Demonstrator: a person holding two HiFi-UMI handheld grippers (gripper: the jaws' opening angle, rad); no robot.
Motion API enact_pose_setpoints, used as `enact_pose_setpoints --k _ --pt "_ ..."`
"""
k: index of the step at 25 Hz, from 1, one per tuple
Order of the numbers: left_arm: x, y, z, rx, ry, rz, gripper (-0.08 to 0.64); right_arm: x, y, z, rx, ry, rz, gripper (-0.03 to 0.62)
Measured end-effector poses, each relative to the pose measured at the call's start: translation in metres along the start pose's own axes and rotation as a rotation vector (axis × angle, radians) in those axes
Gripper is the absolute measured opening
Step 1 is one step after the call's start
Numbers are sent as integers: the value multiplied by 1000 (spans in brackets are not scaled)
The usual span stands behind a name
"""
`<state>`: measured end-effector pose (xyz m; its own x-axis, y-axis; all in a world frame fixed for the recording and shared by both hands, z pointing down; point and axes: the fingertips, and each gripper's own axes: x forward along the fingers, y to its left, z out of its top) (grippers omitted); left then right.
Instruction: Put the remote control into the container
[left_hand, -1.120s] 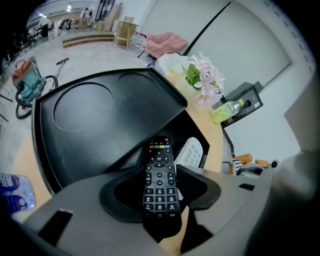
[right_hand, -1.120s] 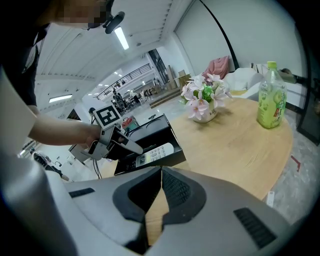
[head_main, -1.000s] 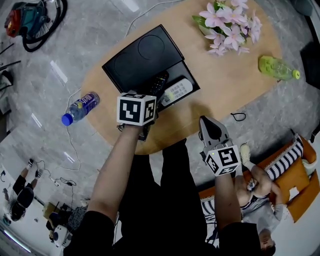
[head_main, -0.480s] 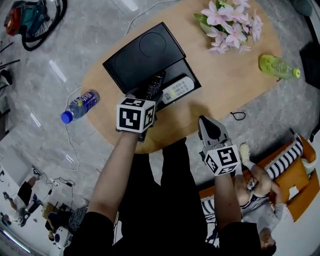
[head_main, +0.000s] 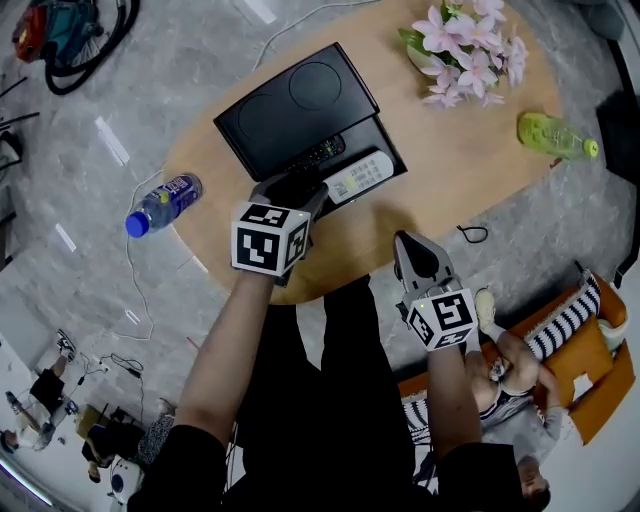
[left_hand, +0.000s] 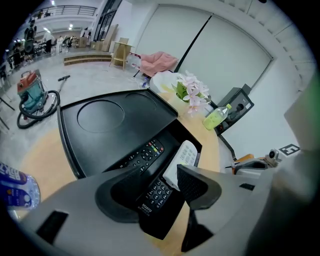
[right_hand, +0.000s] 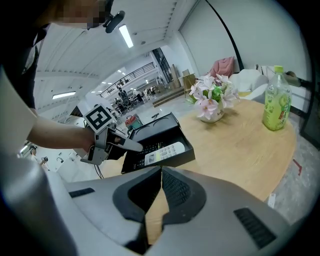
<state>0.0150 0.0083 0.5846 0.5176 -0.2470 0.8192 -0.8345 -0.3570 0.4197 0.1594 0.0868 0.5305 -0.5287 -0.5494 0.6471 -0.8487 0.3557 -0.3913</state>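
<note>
Setting down, I judge: this is the placing step, at its very end.

Head view: the left gripper (head_main: 290, 188) reaches over the near corner of the black container (head_main: 398, 170), which sits on the wooden counter (head_main: 470, 170) with its lid (head_main: 290, 105) thrown back. The black remote control (head_main: 322, 153) lies lengthwise inside the tray, beside a white remote (head_main: 358, 176) already in there. The right gripper (head_main: 403, 242) hangs off the near edge of the counter, well apart from the container.

Left gripper view: jaws stand wide, with the near end of the black remote control (left_hand: 156, 192) between them. Both pads look to be against its sides, so I read this as a pinch on the remote. Its far end rests low in the tray. The white remote (left_hand: 185, 152) lies just beside the right-hand pad.

Right gripper view: jaws pressed together, nothing between them. It touches nothing, only looks across the counter at the container (right_hand: 185, 155).

Next move, as I see it: spread the left jaws wider to let go, then draw straight back and up. Care is needed not to drag the black remote out or nudge the white one.
</note>
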Motion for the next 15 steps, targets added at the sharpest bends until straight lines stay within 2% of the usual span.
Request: enact_pose_setpoints --k 10,15 --pt "-30 -16 6 66 -52 -40 213 -15 18 21 -57 -44 -13 12" --pt "-58 -24 21 123 -80 -78 213 -26 28 58 -96 -115 -37 12"
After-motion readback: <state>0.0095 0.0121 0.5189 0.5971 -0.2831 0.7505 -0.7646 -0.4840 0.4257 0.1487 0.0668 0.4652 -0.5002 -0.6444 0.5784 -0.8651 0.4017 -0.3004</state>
